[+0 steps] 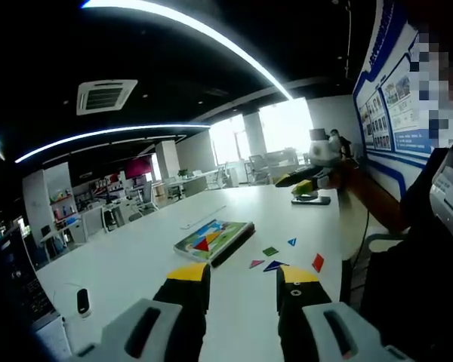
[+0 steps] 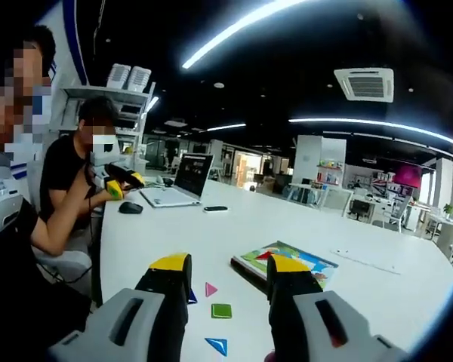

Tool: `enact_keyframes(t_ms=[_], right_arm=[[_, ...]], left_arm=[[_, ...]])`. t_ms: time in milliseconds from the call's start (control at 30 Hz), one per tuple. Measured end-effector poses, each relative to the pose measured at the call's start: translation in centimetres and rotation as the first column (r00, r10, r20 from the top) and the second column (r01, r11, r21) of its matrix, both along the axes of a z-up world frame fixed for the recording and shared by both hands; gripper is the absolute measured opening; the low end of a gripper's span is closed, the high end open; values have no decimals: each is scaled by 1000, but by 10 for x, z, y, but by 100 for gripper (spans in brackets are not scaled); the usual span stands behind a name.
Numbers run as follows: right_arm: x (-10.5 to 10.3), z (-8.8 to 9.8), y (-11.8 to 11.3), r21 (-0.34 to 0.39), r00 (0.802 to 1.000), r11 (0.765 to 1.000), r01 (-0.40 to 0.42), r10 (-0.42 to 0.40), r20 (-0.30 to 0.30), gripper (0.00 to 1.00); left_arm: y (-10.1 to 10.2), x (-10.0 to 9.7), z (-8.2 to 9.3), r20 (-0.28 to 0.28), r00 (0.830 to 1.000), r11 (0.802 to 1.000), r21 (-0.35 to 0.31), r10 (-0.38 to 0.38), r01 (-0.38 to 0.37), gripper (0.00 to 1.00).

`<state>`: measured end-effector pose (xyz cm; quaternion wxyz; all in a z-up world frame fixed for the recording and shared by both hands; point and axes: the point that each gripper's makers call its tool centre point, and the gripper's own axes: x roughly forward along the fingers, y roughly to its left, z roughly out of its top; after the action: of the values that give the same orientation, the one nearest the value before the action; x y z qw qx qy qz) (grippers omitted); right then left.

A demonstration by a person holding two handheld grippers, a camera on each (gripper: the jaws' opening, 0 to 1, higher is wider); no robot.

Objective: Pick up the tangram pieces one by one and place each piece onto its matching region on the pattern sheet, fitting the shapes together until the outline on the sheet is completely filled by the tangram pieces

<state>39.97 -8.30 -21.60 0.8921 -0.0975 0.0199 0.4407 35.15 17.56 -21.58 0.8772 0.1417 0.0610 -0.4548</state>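
The loose pieces lie on the white table (image 1: 136, 256) just ahead of both claws; in the left gripper view five flat ones show beyond the jaw tips: a green square (image 1: 269, 251), a small blue triangle (image 1: 292, 242), a pink triangle (image 1: 256, 264), a dark blue triangle (image 1: 273, 265) and a red piece (image 1: 318, 262); the red one lies furthest right, the dark blue one nearest the left gripper (image 1: 244, 280). That gripper hangs above the table with its jaws spread and nothing between them; the jaws are black with yellow tips. Past the pieces, to the left, lies the sheet (image 1: 214, 238), a flat rectangular board with a dark edge and a many-coloured pattern, a red triangle showing on it.

In the right gripper view the right gripper (image 2: 230, 273) is likewise spread and empty; between its jaws lie the pink triangle (image 2: 210, 289), the green square (image 2: 221, 310) and a blue triangle (image 2: 218, 345), and a dark blue corner (image 2: 192, 297) peeks out beside the left jaw; the sheet (image 2: 287, 263) lies just beyond the right jaw tip.

Further down the table stand an open laptop (image 2: 177, 186), a mouse (image 2: 130, 207) and a phone (image 2: 215, 209); a person (image 2: 72, 188) in black sits there holding a yellow-tipped gripper (image 2: 121, 181); strip lights (image 2: 241, 26) curve across the dark ceiling.
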Motion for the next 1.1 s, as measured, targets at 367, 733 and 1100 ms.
enact_keyframes(t_ms=[367, 733, 1100], right_arm=[[-1, -3, 2, -28, 1000, 1000, 0, 0, 9, 40], [-3, -2, 1, -45, 1000, 999, 9, -8, 23, 39], [-2, -15, 4, -118, 1000, 993, 22, -21, 6, 39]], left_arm=[[-4, 1, -3, -5, 1000, 1000, 13, -10, 10, 37], [-3, 0, -1, 0, 1000, 1000, 9, -5, 5, 36], [-3, 0, -3, -3, 1000, 1000, 13, -4, 5, 36]])
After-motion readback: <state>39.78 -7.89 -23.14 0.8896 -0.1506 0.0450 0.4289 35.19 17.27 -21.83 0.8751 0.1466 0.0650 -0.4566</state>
